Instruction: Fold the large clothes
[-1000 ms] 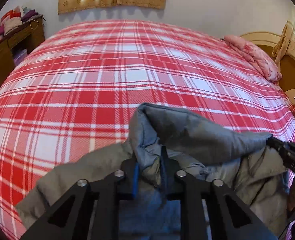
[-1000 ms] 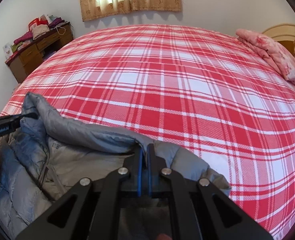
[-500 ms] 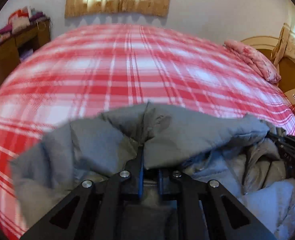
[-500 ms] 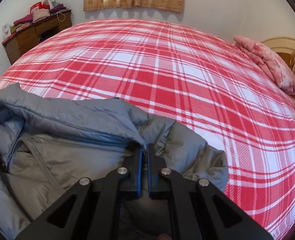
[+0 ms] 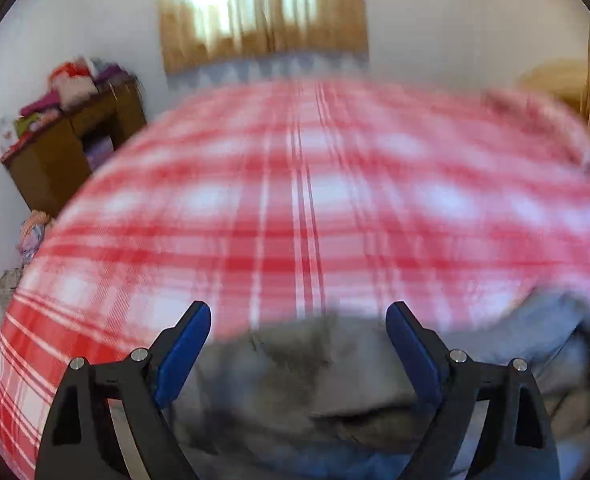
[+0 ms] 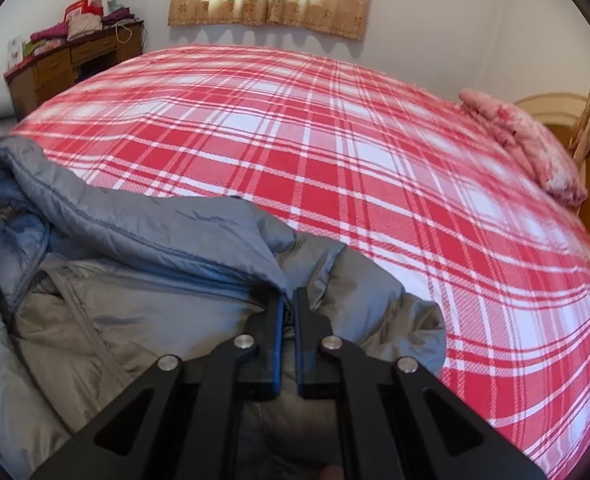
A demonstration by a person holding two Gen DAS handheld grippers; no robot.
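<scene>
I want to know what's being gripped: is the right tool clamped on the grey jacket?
Yes: in the right wrist view the right tool has its jaws pinched together on a fold of the grey jacket.

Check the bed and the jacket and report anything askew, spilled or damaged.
Nothing looks spilled or torn. The grey padded jacket lies rumpled and bunched at the near edge of the plaid bed, not flat. The right gripper pinches a fold; the left gripper has just opened, its jaws clear of the fabric.

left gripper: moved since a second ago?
Yes. The left gripper has just opened, dropping the jacket, which now lies loose between its fingers. The view has tilted up: the curtain fills more of the frame.
</scene>
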